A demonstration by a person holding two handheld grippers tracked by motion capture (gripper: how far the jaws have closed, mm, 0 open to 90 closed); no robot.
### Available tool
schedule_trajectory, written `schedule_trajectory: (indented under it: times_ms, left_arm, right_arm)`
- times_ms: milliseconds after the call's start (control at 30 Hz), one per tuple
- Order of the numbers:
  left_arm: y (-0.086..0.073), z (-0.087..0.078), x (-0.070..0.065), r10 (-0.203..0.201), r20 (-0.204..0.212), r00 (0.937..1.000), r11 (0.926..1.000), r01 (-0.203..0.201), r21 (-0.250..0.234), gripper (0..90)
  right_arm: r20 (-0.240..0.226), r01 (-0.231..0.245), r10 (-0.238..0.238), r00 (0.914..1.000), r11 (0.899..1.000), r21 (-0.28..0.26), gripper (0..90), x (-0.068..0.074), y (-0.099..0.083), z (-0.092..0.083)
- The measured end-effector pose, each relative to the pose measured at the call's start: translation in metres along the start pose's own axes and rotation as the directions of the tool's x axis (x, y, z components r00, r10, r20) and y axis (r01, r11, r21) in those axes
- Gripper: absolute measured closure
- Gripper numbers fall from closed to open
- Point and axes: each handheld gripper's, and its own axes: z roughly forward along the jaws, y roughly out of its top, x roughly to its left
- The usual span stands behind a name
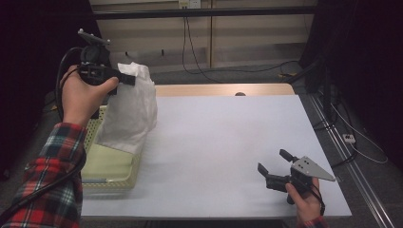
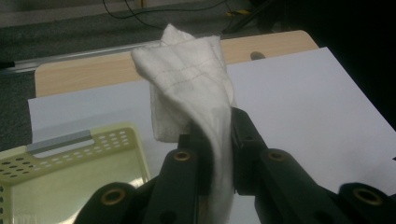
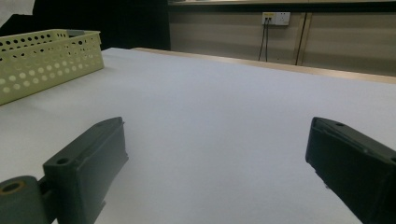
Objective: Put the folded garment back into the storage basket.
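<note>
Left gripper (image 1: 124,78) clamped on white cloth (image 1: 128,111), hanging above the yellow perforated basket (image 1: 111,166) (far-left table edge). Step looks like carry/transfer. Next: move clear, lower, release. Right gripper (image 1: 274,167) idle, jaws apart.

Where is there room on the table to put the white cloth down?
The widest bare patch is the middle of the white table, between the yellow basket on the left and the right claw, open, near the front right corner. The far right part is bare too. It is crowded by the basket, where the left claw holds the white cloth.
</note>
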Motion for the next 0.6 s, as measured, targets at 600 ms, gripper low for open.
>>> schedule_trajectory:
  times_ms: [600]
  left_arm:
    - [-0.01, 0.003, 0.015, -0.024, -0.027, 0.9993, 0.9996, 0.025, 0.012, 82.3]
  right_arm:
    - [0.003, -0.003, 0.003, 1.0, 1.0, -0.001, 5.1, 0.0, 0.0, 0.0]
